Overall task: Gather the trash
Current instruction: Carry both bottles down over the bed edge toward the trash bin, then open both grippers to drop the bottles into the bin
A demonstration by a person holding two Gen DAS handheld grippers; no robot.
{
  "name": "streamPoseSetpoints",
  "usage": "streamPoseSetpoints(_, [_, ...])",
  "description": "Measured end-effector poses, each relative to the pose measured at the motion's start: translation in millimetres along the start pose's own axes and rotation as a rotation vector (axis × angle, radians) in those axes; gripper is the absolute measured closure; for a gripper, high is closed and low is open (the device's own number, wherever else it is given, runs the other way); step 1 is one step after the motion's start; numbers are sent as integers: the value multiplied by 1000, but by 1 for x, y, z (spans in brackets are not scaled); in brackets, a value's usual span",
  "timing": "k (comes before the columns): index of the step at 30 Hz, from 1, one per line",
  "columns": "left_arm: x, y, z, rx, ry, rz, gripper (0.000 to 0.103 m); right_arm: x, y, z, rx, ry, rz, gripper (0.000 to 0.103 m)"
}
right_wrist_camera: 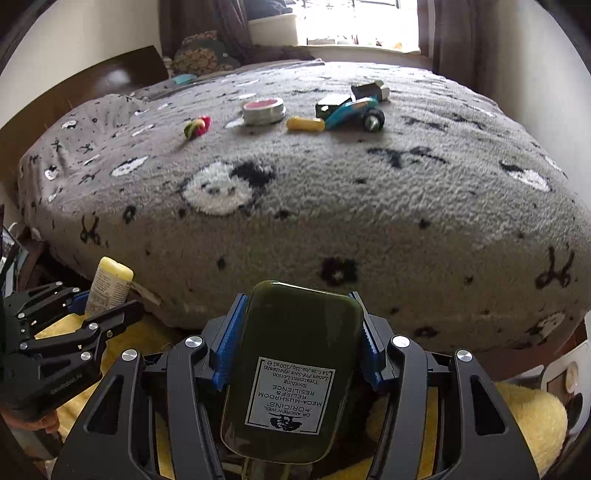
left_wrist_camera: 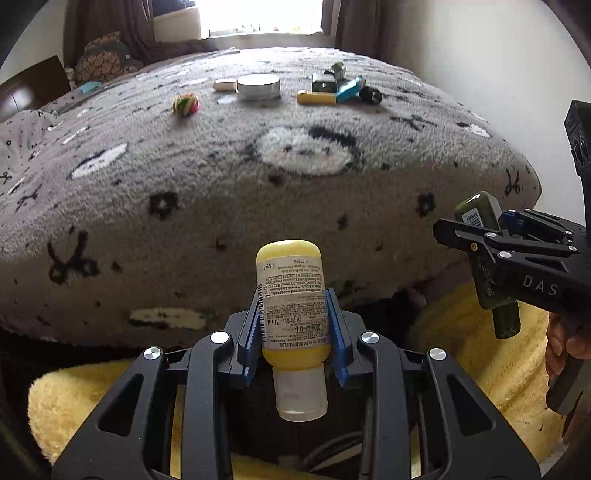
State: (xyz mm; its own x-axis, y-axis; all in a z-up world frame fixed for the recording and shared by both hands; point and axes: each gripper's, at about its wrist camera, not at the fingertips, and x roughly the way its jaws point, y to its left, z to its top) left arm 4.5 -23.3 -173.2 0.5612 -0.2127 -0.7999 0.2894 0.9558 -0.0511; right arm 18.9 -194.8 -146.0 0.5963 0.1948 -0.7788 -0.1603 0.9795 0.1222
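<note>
My left gripper (left_wrist_camera: 291,321) is shut on a small yellow lotion bottle (left_wrist_camera: 290,295), held cap toward me at the near edge of the bed. The same bottle shows in the right wrist view (right_wrist_camera: 109,284). My right gripper (right_wrist_camera: 295,328) is shut on a dark green Origins lotion bottle (right_wrist_camera: 291,369), also at the bed's near edge; it shows in the left wrist view (left_wrist_camera: 484,236) at the right. On the grey patterned blanket (left_wrist_camera: 295,206) far away lie a round tin (left_wrist_camera: 258,86), a yellow tube (left_wrist_camera: 316,98) and a small coloured ball (left_wrist_camera: 185,104).
A toy car with blue body (right_wrist_camera: 354,107) and small boxes (right_wrist_camera: 371,90) lie by the tube. Yellow fluffy fabric (left_wrist_camera: 480,343) lies below both grippers. Pillows (right_wrist_camera: 203,51), a dark headboard (right_wrist_camera: 110,77) and a bright window (right_wrist_camera: 358,22) are at the back.
</note>
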Motion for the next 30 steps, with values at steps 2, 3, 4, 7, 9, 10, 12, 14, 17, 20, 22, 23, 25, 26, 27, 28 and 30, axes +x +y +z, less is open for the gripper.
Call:
streamPoseSetpoints(2, [12, 0, -9, -3, 38, -13, 73, 11, -2, -7, 3, 35, -3, 48])
streamPoseSetpoints(3, [17, 0, -13, -1, 56, -13, 73, 16, -2, -11, 3, 51, -6, 48])
streamPoseSetpoints(4, [22, 0, -16, 0, 72, -14, 73, 21, -3, -14, 4, 64, -8, 48])
streamPoseSetpoints(7, [37, 0, -25, -1, 122, -28, 73, 35, -6, -23, 16, 108, -7, 48])
streamPoseSetpoints(9, [48, 1, -31, -2, 155, -38, 73, 44, -8, -28, 23, 136, -4, 48])
streamPoseSetpoints(10, [53, 1, -33, -3, 171, -45, 73, 48, -9, -31, 27, 152, 3, 48])
streamPoseSetpoints(12, [64, 3, -39, -5, 204, -58, 73, 57, -9, -37, 30, 184, 17, 48])
streamPoseSetpoints(14, [74, 2, -44, -1, 233, -59, 73, 64, -8, -42, 31, 213, 28, 48])
streamPoseSetpoints(17, [90, 0, -52, 5, 286, -73, 73, 75, -8, -49, 39, 254, 46, 48])
streamPoseSetpoints(20, [104, -2, -60, 7, 338, -96, 73, 86, -8, -56, 41, 293, 49, 48])
streamPoseSetpoints(22, [111, -4, -61, 8, 361, -104, 73, 94, -9, -60, 42, 319, 51, 48])
streamPoseSetpoints(23, [115, -4, -61, 7, 370, -107, 73, 97, -10, -61, 44, 330, 52, 48])
streamPoseSetpoints(25, [119, -5, -60, 2, 385, -117, 73, 104, -9, -65, 47, 353, 55, 48])
streamPoseSetpoints(26, [121, -5, -60, -1, 391, -122, 73, 106, -9, -65, 49, 361, 56, 48])
streamPoseSetpoints(27, [123, -4, -60, -2, 395, -126, 74, 109, -9, -64, 49, 367, 57, 48])
streamPoseSetpoints(28, [125, -7, -62, -4, 400, -130, 74, 110, -9, -64, 49, 370, 57, 48])
streamPoseSetpoints(30, [129, -8, -62, -9, 415, -137, 74, 113, -11, -64, 49, 374, 53, 48])
